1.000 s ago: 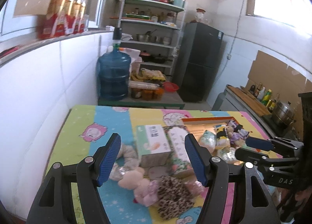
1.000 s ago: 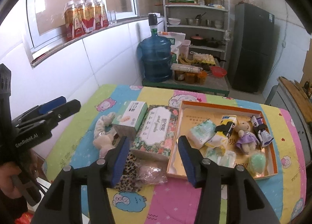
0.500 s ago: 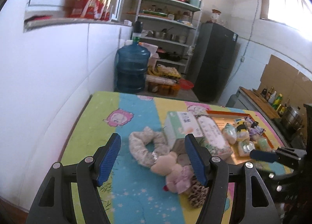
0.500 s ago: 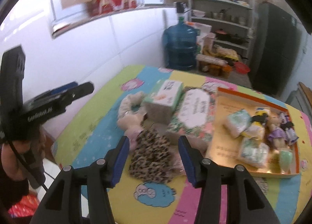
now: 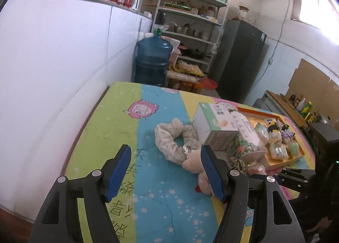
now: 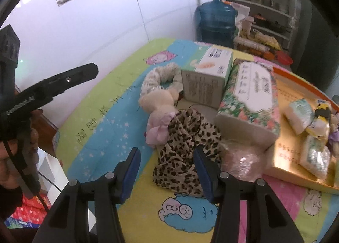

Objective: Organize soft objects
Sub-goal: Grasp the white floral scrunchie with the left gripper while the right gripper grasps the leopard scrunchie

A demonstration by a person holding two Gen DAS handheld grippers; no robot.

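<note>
Soft things lie on the cartoon tablecloth: a floral scrunchie [image 5: 175,139] [image 6: 161,77], a small plush toy in pink [image 6: 159,111] [image 5: 196,162], a leopard-print cloth [image 6: 186,149] and a pinkish clear bag [image 6: 243,158]. My left gripper [image 5: 165,173] is open and empty, above the blue stripe left of the plush toy. My right gripper [image 6: 167,173] is open and empty, low over the near edge of the leopard cloth. The left gripper also shows in the right wrist view [image 6: 53,86].
A green tissue box [image 6: 207,73] [image 5: 214,124] and a floral tissue pack [image 6: 250,94] stand beside the soft things. An orange tray [image 6: 296,88] [image 5: 281,158] to the right holds packets and small dolls. A white tiled wall [image 5: 63,73] runs along the table's left side.
Both grippers have swung left and lower toward the table. The right one has closed in on the leopard cloth. The left one now looks at the scrunchie. Both stay open.
</note>
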